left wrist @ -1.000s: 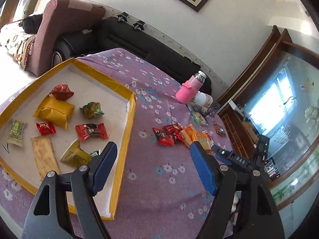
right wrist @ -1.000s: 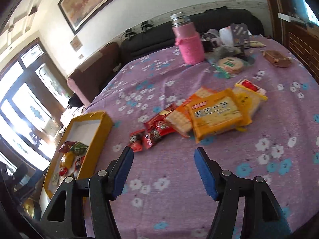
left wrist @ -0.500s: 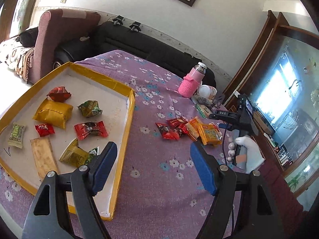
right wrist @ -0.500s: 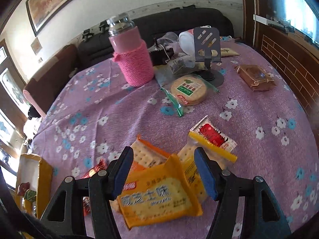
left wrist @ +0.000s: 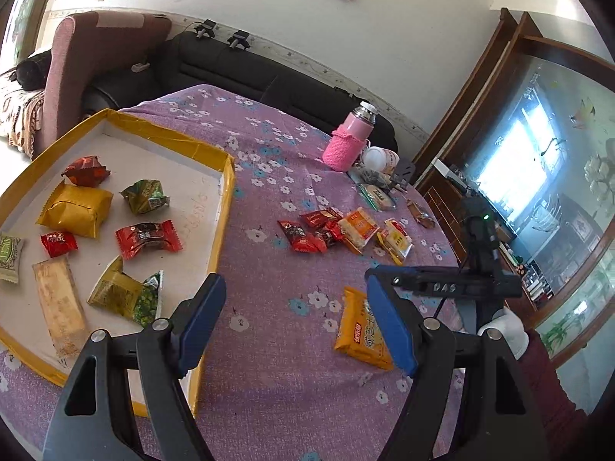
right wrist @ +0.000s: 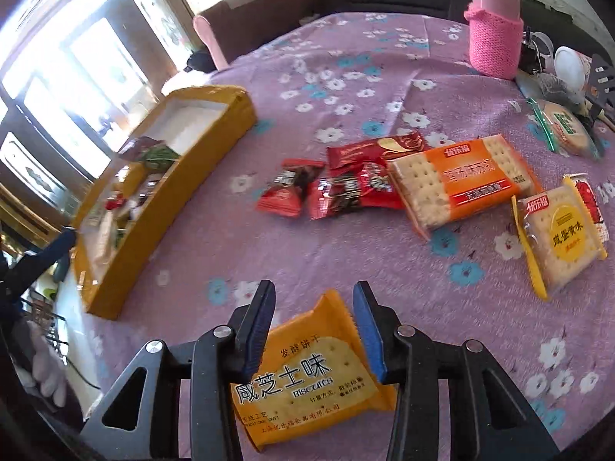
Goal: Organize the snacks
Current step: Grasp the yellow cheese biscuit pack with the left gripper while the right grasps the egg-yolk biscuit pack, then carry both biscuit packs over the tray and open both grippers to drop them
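While the orange cheese-biscuit packet (right wrist: 313,374) sits clamped between the closed-in fingers of the right gripper (right wrist: 314,328), its long axis along them, the yellow-rimmed tray (right wrist: 153,207) lies ahead to its left, well apart across the floral tablecloth (right wrist: 346,261). The left gripper (left wrist: 294,320), wide open and empty, hovers beside that tray (left wrist: 226,207).
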{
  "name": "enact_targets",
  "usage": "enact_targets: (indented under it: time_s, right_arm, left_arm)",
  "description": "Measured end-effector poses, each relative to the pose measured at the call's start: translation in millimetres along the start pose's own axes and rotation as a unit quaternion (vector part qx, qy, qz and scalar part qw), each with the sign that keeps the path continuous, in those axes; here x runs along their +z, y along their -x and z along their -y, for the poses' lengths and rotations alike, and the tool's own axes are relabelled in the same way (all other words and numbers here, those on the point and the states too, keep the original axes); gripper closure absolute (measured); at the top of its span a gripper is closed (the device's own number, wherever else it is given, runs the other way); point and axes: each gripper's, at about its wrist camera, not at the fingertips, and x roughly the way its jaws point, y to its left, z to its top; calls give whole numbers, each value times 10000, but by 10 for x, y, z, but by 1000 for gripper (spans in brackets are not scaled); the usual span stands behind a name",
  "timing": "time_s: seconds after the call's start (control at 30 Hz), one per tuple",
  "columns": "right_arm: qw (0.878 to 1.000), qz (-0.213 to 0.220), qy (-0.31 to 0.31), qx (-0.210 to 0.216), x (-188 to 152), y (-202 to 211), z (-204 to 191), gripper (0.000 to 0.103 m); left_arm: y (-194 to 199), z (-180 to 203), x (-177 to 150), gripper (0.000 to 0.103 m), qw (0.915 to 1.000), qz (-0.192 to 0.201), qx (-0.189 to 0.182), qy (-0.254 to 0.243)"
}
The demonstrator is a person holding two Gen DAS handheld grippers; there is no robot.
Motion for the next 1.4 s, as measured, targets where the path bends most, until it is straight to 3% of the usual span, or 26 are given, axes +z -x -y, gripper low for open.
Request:
enact_targets:
  time_s: [0.07, 0.17, 0.27, 0.37, 0.5, 0.6, 0.67, 0.9, 1.0, 1.03, 1.23, 1.4]
  right_arm:
    - [9976, 498, -390, -271, -52, 309, 201, 53]
    - [9787, 1087, -1134, -1323, -170, 680, 684, 38]
    - [9638, 1265, -2019, -1193, -278, 801, 1179, 38]
    - [9580, 1170, -2284, -1279, -226, 709, 1455, 36]
    - [9385, 1002, -3132, -1055, -14, 422, 1791, 36]
    - [9284, 853, -3368, -1317, 216, 219, 1837, 36]
    - [9225, 721, -3441, -1594, 352, 91, 1829, 31]
    - [9148, 382, -3002, -2675, 641, -209, 1702, 25]
    - [9127, 226, -2882, -2887, 714, -300, 1685, 27]
    - [9148, 215, -2840, -2866, 699, -288, 1675, 31]
    - [9286, 397, -2757, -2454, 267, 51, 1593, 32]
    - [9418, 707, -2779, -1758, -245, 386, 1412, 32]
  left_arm:
    - [-65, 112, -43, 27, 9997, -144, -9, -178]
    - [-218, 280, -138, 27, 9986, -415, -62, -329]
    - [-400, 445, -236, 27, 9964, -713, -116, -434]
    - [-514, 573, -298, 27, 9945, -884, -86, -555]
    - [-588, 674, -322, 27, 9933, -947, 16, -657]
    - [-641, 670, -297, 27, 9934, -964, 64, -613]
    - [-666, 658, -288, 27, 9935, -963, 94, -592]
    - [-768, 647, -324, 27, 9919, -1083, 72, -663]
    - [-766, 645, -345, 27, 9910, -1137, 109, -705]
    - [-743, 642, -341, 27, 9912, -1108, 120, -719]
    - [-729, 663, -318, 27, 9903, -1086, 223, -835]
    - [-950, 872, -360, 27, 9828, -1264, 355, -1300]
